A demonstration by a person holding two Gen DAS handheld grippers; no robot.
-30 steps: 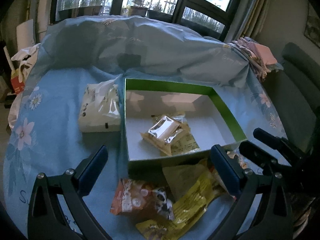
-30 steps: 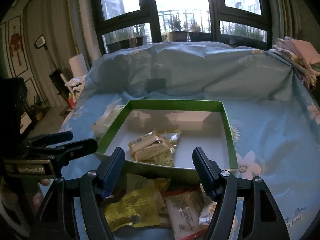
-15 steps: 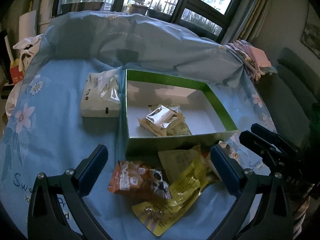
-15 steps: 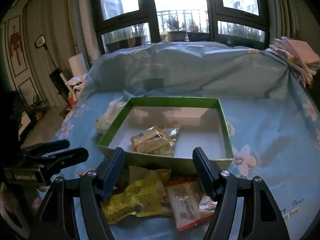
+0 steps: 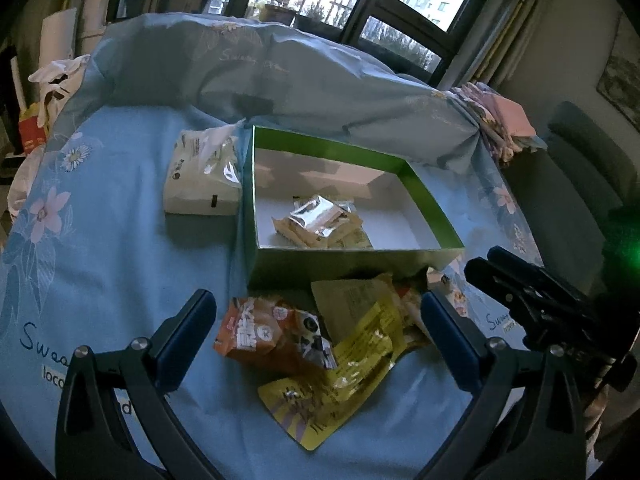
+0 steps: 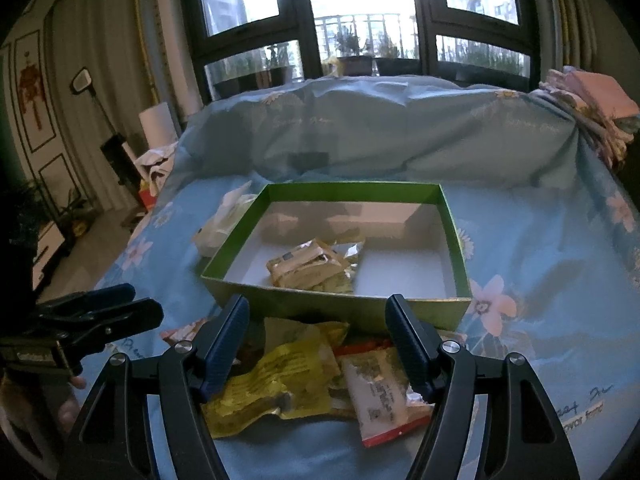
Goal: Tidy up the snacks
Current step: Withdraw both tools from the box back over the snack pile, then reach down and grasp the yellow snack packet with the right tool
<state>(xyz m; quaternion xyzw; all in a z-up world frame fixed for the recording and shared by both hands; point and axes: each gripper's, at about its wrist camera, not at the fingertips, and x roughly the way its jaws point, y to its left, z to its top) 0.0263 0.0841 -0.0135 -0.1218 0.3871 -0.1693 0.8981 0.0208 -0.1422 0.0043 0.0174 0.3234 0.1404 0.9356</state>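
At the left of the left wrist view, a white tissue pack [image 5: 202,184] lies on the blue floral cloth [image 5: 100,240], just beside the green-walled box [image 5: 348,258]. The box sits in the middle of the frame and holds a few foil and tan snack packets [image 5: 320,222]. Below it, outside its near wall, lies the loose pile: an orange packet [image 5: 272,334], then a yellow packet [image 5: 344,376] reaching toward the lower centre. The left gripper [image 5: 316,320] stands wide open above that pile, gripping nothing. At the right edge, the right gripper [image 5: 532,300] shows from the side; in its own view the right gripper [image 6: 318,336] is open too, empty, with the yellow packet and a white red-edged packet [image 6: 380,392] between and below its fingers.

The packets overlap, so I judge that a closing grip could pinch two at once or drag a neighbour, and slick wrappers may slip. With both tongs near one pile, they might also collide.

Compared with a second ago, the left view has drawn back: the box sits higher and more of the pile shows. The right gripper's opening is unchanged.
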